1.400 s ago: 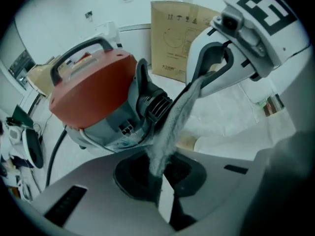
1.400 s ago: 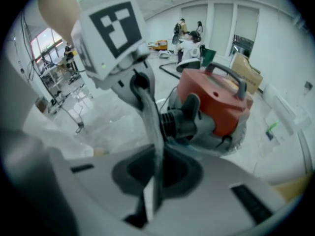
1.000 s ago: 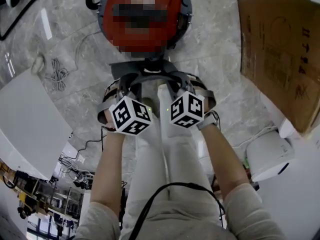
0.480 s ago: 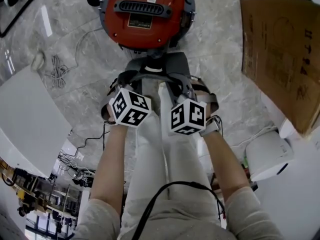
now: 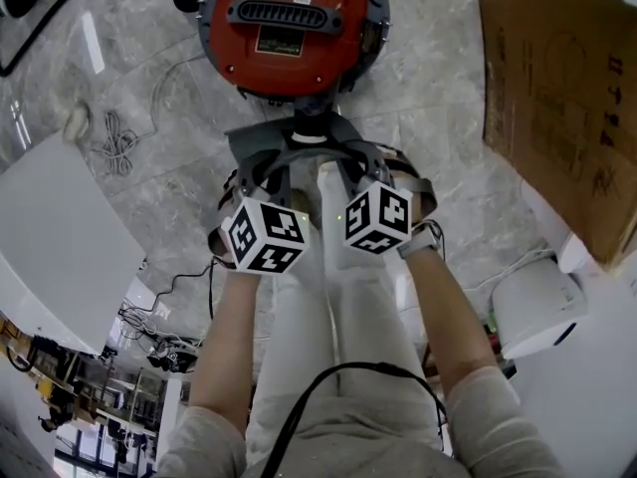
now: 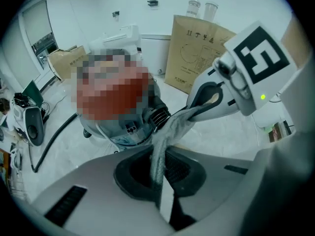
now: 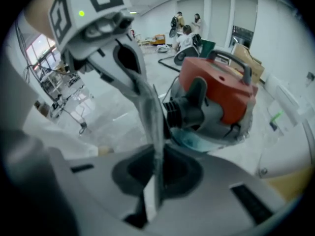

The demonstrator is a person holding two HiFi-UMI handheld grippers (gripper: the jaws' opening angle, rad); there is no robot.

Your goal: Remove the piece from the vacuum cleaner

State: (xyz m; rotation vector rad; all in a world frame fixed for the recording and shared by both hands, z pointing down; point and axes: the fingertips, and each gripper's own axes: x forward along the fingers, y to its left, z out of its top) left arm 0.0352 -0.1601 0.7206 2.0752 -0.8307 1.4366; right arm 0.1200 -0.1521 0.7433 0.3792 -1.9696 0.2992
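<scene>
The head view's top edge cuts off the red vacuum cleaner (image 5: 289,38), whose label print is too small to read. There the marker cubes (image 5: 264,235) cover part of the grey piece (image 5: 299,147) and hide where the left tongs (image 6: 160,191) and right tongs (image 7: 155,181) clamp it. The left gripper view blurs the vacuum's red shell.

One vacuum (image 5: 289,28), one piece (image 6: 167,132), two claws (image 6: 160,193) (image 7: 153,191)

An open lab or workshop hall is showing here: cables (image 5: 111,149) are lying on the marble floor (image 5: 430,80), cardboard (image 5: 557,98) is standing nearby, people (image 7: 186,32) are gathering far off.
</scene>
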